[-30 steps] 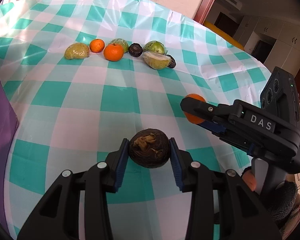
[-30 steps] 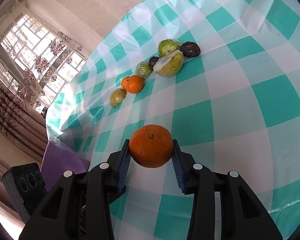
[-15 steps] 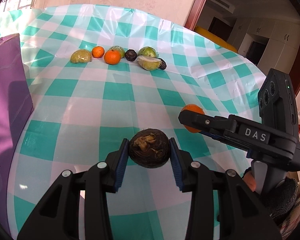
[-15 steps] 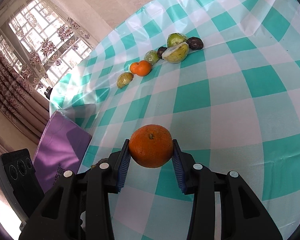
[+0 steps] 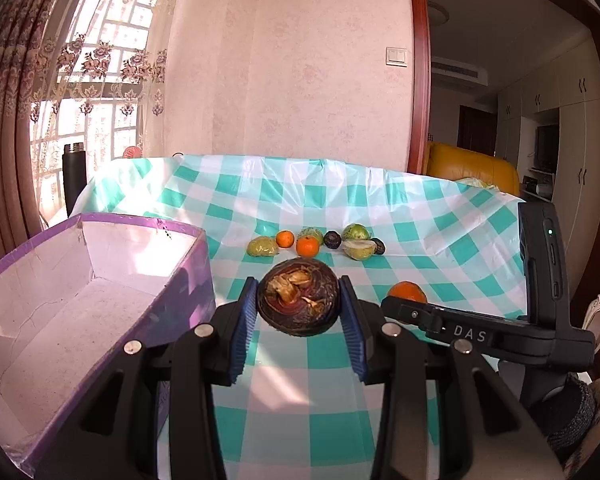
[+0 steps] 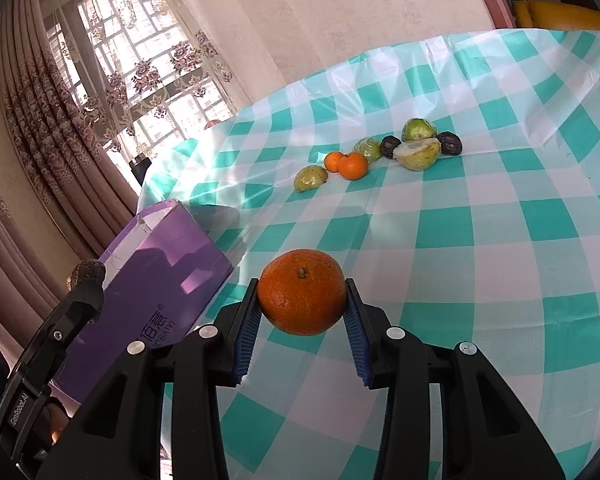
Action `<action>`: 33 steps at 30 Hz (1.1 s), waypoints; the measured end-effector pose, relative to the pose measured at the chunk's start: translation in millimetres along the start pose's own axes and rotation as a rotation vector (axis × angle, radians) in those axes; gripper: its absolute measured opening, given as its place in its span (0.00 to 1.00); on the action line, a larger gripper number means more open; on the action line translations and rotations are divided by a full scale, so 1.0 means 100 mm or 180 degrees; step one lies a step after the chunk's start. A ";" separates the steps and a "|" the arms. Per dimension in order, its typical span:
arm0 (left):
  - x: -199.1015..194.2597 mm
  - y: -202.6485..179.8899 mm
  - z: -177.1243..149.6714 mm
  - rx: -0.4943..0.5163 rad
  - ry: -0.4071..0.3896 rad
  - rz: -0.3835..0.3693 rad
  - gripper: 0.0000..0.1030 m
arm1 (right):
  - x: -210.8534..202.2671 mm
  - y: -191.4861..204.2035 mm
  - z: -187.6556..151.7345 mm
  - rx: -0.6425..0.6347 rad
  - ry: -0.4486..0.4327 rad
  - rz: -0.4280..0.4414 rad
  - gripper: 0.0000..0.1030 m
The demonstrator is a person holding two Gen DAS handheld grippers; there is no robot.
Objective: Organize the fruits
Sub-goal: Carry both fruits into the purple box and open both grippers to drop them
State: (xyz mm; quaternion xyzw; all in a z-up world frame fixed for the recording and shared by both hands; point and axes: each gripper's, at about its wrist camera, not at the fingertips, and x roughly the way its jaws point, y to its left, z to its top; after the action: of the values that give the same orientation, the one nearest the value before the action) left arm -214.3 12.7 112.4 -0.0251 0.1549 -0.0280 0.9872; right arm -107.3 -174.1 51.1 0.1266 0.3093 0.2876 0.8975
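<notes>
Gripping a dark brown, dried-topped fruit [image 5: 298,303] above the checked tablecloth [image 5: 452,240], the left gripper [image 5: 299,312] hangs beside an open purple box [image 5: 180,280], while the right gripper [image 6: 302,312] clamps an orange [image 6: 302,291]; 8 more fruits [image 5: 307,246] lie clustered well beyond both on the table.

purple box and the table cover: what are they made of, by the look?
Purple box: looks like cardboard, a glossy purple skin outside with printed lettering, matte white inside showing creases and scuffs. Table cover: likely thin plastic sheet, teal and white checks; it glares under the window light and holds sharp fold lines. Cannot rule out coated cloth.
</notes>
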 end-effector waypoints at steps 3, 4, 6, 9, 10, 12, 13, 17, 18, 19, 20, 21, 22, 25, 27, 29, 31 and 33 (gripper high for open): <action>-0.30 0.19 0.11 0.0025 -0.0185 0.0221 0.39 | 0.02 0.40 0.04 -0.0364 0.0007 0.0129 0.39; -0.38 0.27 0.15 0.0024 -0.0224 0.0301 0.39 | 0.03 0.54 0.05 -0.0461 0.0021 0.0197 0.39; -0.50 0.45 0.19 -0.0013 -0.0234 0.0443 0.39 | 0.07 0.79 0.05 -0.0638 0.0047 0.0294 0.39; -0.64 0.80 0.17 -0.0195 -0.0163 0.0664 0.39 | 0.14 1.12 0.05 -0.0878 0.0090 0.0384 0.39; -0.67 0.93 0.14 -0.0275 -0.0128 0.0746 0.39 | 0.17 1.20 0.04 -0.0936 0.0104 0.0405 0.39; -0.72 1.19 0.12 -0.0448 -0.0086 0.0893 0.39 | 0.25 1.37 0.04 -0.1016 0.0139 0.0460 0.39; -0.75 1.31 0.11 -0.0530 -0.0080 0.0970 0.39 | 0.30 1.44 0.03 -0.1034 0.0162 0.0484 0.39; -0.77 1.73 0.10 -0.0703 0.0101 0.1299 0.39 | 0.46 1.73 0.05 -0.1151 0.0241 0.0578 0.39; -0.77 1.83 0.08 -0.0765 0.0167 0.1342 0.39 | 0.49 1.81 0.05 -0.1186 0.0252 0.0604 0.39; -0.72 1.92 0.06 -0.0828 0.0268 0.1354 0.39 | 0.53 1.89 0.07 -0.1235 0.0276 0.0631 0.39; -0.68 2.00 0.04 -0.0868 0.0376 0.1342 0.39 | 0.58 1.98 0.08 -0.1305 0.0319 0.0624 0.40; -0.65 2.06 0.02 -0.0889 0.0470 0.1336 0.39 | 0.65 2.08 0.08 -0.1412 0.0398 0.0576 0.40; -0.61 2.12 0.01 -0.0880 0.0580 0.1340 0.40 | 0.73 2.16 0.07 -0.1520 0.0494 0.0516 0.40; -0.49 2.20 -0.05 -0.0829 0.0843 0.1297 0.40 | 0.96 2.41 0.00 -0.1851 0.0760 0.0343 0.40; -0.43 2.23 -0.08 -0.0769 0.0990 0.1293 0.40 | 1.10 2.55 -0.09 -0.2093 0.0938 0.0214 0.40; -0.38 2.26 -0.11 -0.0720 0.1086 0.1310 0.40 | 1.21 2.64 -0.17 -0.2300 0.1071 0.0076 0.40; -0.32 2.29 -0.13 -0.0683 0.1185 0.1324 0.41 | 1.31 2.69 -0.25 -0.2471 0.1183 -0.0064 0.40; -0.27 2.32 -0.15 -0.0647 0.1261 0.1361 0.42 | 1.40 2.72 -0.32 -0.2611 0.1288 -0.0192 0.40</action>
State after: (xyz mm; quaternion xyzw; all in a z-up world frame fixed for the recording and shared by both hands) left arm -233.9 245.6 93.2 -0.0846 0.3482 0.1917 0.9137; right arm -156.4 128.9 68.8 -0.3070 0.3424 0.3790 0.8030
